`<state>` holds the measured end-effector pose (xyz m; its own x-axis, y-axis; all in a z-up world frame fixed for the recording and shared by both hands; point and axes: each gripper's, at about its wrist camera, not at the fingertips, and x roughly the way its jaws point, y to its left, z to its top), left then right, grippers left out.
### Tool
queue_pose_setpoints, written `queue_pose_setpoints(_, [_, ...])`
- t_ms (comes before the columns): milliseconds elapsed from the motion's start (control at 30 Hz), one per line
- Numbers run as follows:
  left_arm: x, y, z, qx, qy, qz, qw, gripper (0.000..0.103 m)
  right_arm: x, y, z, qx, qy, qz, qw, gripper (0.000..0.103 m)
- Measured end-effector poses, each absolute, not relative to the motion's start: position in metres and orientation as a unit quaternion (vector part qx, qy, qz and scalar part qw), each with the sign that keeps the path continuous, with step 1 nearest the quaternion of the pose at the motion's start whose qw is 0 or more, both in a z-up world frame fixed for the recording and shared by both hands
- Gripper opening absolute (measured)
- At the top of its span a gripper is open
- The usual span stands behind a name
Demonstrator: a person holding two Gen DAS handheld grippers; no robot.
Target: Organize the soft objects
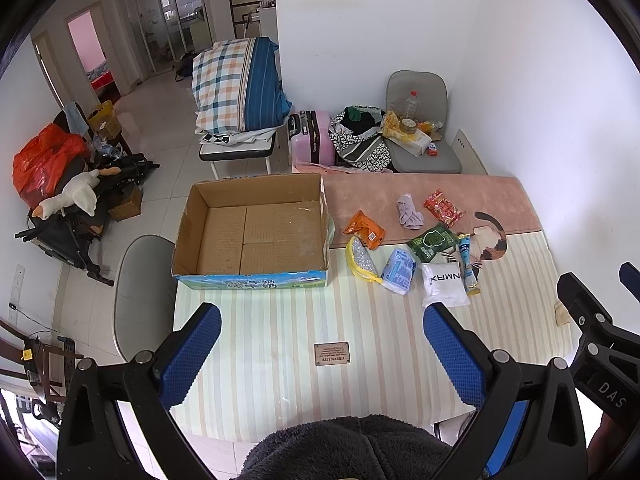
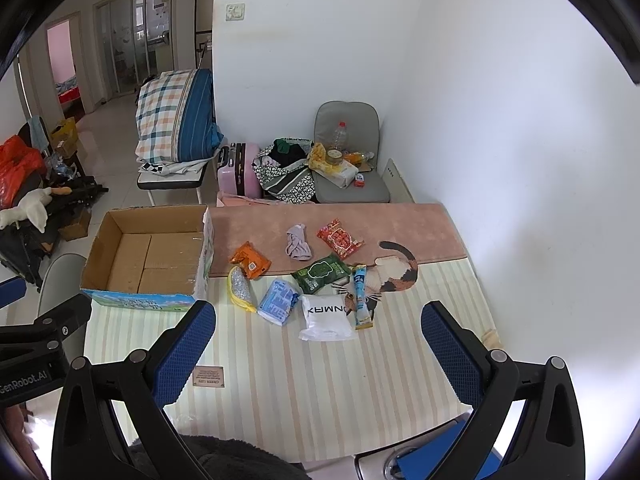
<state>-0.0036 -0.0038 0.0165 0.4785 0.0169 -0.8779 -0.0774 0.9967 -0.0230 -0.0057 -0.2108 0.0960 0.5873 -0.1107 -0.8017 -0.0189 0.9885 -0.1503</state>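
An open, empty cardboard box (image 1: 256, 236) (image 2: 148, 256) stands on the left of the striped table mat (image 1: 320, 320) (image 2: 320, 360). To its right lie several soft items: an orange packet (image 1: 365, 229) (image 2: 250, 260), a yellow mesh pouch (image 1: 362, 259) (image 2: 241, 290), a blue tissue pack (image 1: 398, 271) (image 2: 279, 301), a white pack (image 1: 445, 283) (image 2: 325, 317), a green packet (image 1: 432, 241) (image 2: 321, 273), a red packet (image 1: 444, 208) (image 2: 340, 239), a lilac cloth (image 1: 410, 211) (image 2: 298, 242) and a thin blue tube (image 1: 468, 266) (image 2: 361, 296). My left gripper (image 1: 322, 320) and right gripper (image 2: 318, 316) hover open and empty above the table's near part.
A grey chair (image 1: 144, 296) stands left of the table. Behind the table are a pink suitcase (image 1: 310, 136), a patterned bag (image 1: 360, 140) and a loaded grey chair (image 1: 420, 128). A white wall (image 2: 520, 160) runs along the right. A dark fleece (image 1: 340, 448) lies at the near edge.
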Motion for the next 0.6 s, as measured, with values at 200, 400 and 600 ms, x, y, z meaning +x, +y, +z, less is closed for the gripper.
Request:
queue_pose_setpoints(200, [-0.0032, -0.0051, 0.0187, -0.029, 0.510, 0.026, 0.859, 0.103, -0.0075, -0.2100, 0.0970, -0.074, 0.449, -0.024, 0.890, 0.103])
queue_pose_setpoints(400, [-0.0017, -0.0076, 0.0203, -0.026, 0.508, 0.028, 0.861, 0.103, -0.0056, -0.2105, 0.0991, -0.073, 0.447, -0.026, 0.891, 0.103])
queue_pose_setpoints(600, [-0.0013, -0.0076, 0.0205, -0.026, 0.508, 0.028, 0.861, 0.103, -0.0060, -0.2104, 0.0990, -0.074, 0.441, -0.025, 0.894, 0.103])
